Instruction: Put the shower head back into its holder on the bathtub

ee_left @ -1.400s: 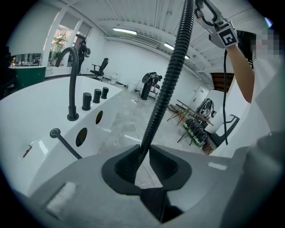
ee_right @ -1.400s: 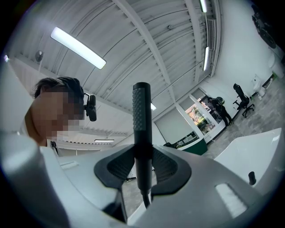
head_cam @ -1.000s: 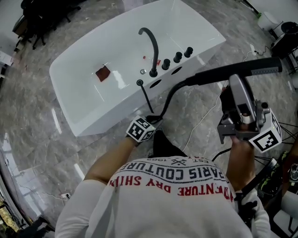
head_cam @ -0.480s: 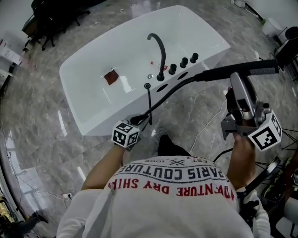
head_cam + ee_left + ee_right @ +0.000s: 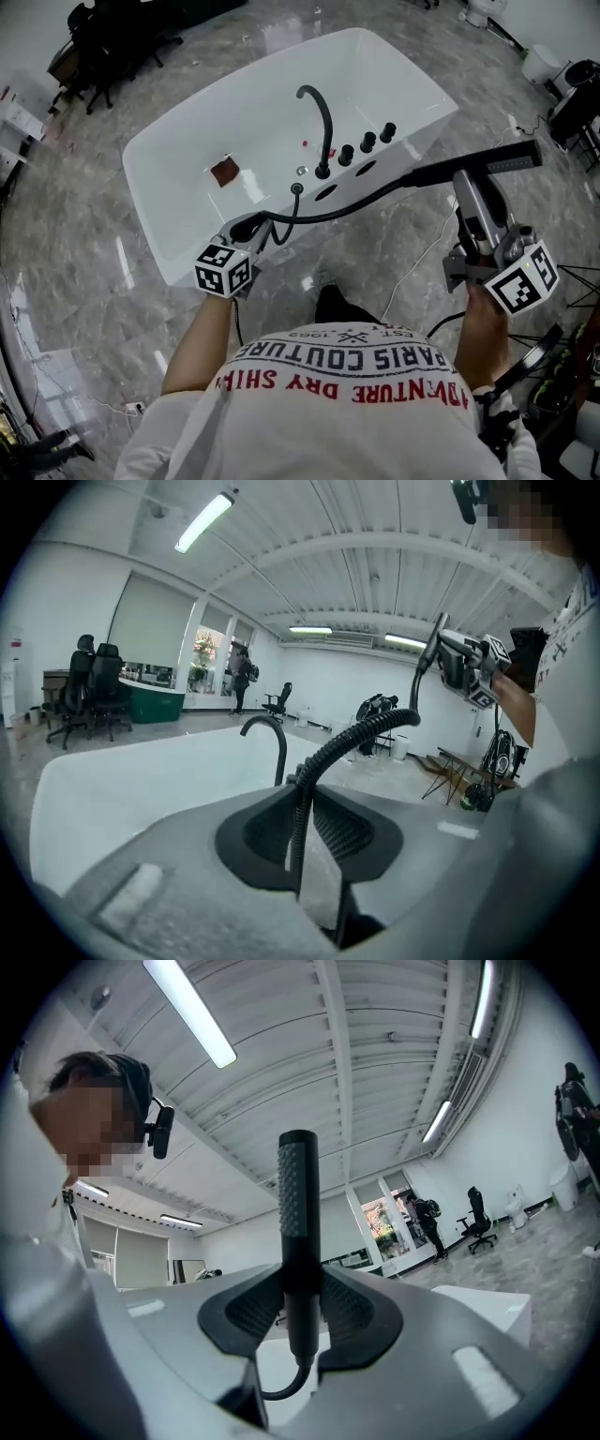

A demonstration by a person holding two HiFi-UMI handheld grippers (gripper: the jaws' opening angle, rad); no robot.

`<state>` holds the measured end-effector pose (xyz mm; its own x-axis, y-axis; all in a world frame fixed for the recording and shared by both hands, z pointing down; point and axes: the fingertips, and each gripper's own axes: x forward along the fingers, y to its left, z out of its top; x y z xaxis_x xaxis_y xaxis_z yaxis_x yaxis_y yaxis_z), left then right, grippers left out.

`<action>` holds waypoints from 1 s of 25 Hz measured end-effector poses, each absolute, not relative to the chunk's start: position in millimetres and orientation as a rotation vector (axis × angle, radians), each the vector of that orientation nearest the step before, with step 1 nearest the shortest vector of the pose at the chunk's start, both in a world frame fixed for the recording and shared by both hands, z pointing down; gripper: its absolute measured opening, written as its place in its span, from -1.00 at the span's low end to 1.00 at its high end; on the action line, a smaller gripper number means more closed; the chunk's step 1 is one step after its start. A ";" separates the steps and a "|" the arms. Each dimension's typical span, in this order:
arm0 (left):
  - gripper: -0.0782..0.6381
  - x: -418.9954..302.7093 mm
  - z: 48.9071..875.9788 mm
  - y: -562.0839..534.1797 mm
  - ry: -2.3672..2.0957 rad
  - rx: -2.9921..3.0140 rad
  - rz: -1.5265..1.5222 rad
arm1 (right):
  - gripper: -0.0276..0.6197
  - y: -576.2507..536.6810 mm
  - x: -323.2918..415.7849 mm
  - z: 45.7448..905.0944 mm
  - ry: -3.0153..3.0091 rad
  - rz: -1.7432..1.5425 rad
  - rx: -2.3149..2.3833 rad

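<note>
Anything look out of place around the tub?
Shower head is off the tub, clamped in right gripper; its hose loops outside the rim, pinched by left gripper. A reddish-brown square lies in the tub.

Ahead of the left tool (image 5: 305, 832), the bathtub (image 5: 187, 178) is glossy white and its spout (image 5: 323, 108) matt black. Between this tool's ribbed pads (image 5: 352, 829) runs a corrugated black hose (image 5: 323, 757). The shower head (image 5: 298, 1194) in the right tool (image 5: 300, 1321) is matt and stippled. The floor (image 5: 84, 253) below is polished grey marble.

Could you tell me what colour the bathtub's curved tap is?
Black; the tap shows best in the head view.
</note>
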<state>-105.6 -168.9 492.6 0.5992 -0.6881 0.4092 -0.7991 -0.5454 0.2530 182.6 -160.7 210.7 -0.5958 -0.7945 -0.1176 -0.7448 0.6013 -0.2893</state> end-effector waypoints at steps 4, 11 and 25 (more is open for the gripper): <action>-0.62 -109.0 455.7 -193.3 -1.233 2.453 0.291 | -0.55 -163.5 180.1 222.1 2.604 -0.352 -1.289; -0.62 -100.9 398.3 -237.7 -1.286 2.530 0.175 | -0.55 -172.8 175.2 241.9 2.621 -0.426 -1.266; -0.62 -82.1 440.3 -306.6 -1.270 2.467 0.275 | -0.55 -210.9 188.0 273.6 2.610 -0.479 -1.306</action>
